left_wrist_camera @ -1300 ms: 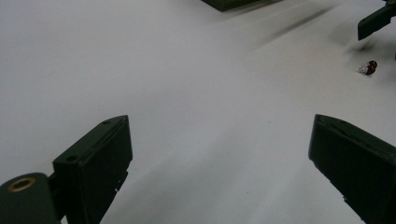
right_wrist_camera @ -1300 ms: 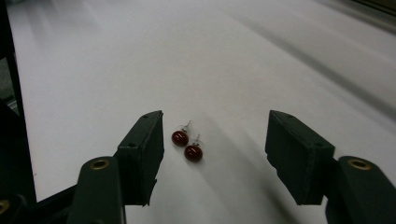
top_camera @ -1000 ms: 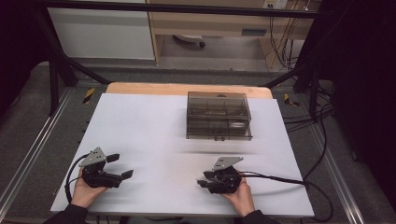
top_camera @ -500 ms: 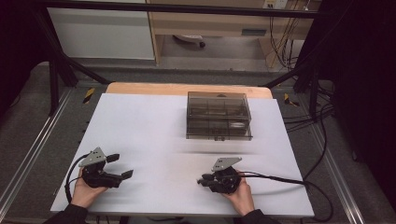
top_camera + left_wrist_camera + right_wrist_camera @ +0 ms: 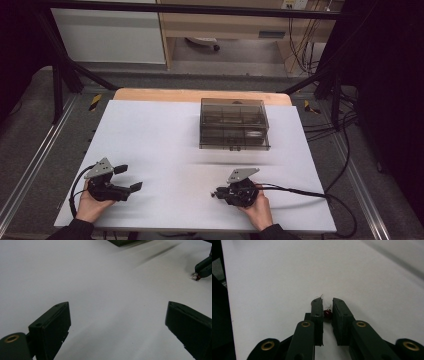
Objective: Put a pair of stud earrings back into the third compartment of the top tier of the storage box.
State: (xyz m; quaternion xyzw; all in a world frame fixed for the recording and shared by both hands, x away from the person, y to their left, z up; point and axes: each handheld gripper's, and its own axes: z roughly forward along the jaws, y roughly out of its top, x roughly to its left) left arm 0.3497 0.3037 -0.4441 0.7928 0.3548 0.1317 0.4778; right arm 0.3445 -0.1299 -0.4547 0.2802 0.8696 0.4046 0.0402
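Pinching small red part (image 5: 327, 313): right tongs (image 5: 327, 305) just closed | left tongs (image 5: 117, 322) wide, empty | box (image 5: 234, 124) beyond

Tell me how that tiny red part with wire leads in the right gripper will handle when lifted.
Held between the right gripper's jaws, the tiny red part looks very light. Its thin leads would probably bend easily. The rounded body might slip or twist, since only a small surface is pinched.

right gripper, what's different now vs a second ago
The right gripper has just been closing its jaws, and they now pinch a small red part with thin wire leads just above the white table. Both hands kept their places, the left gripper stayed open, and the smoky compartment box did not move.
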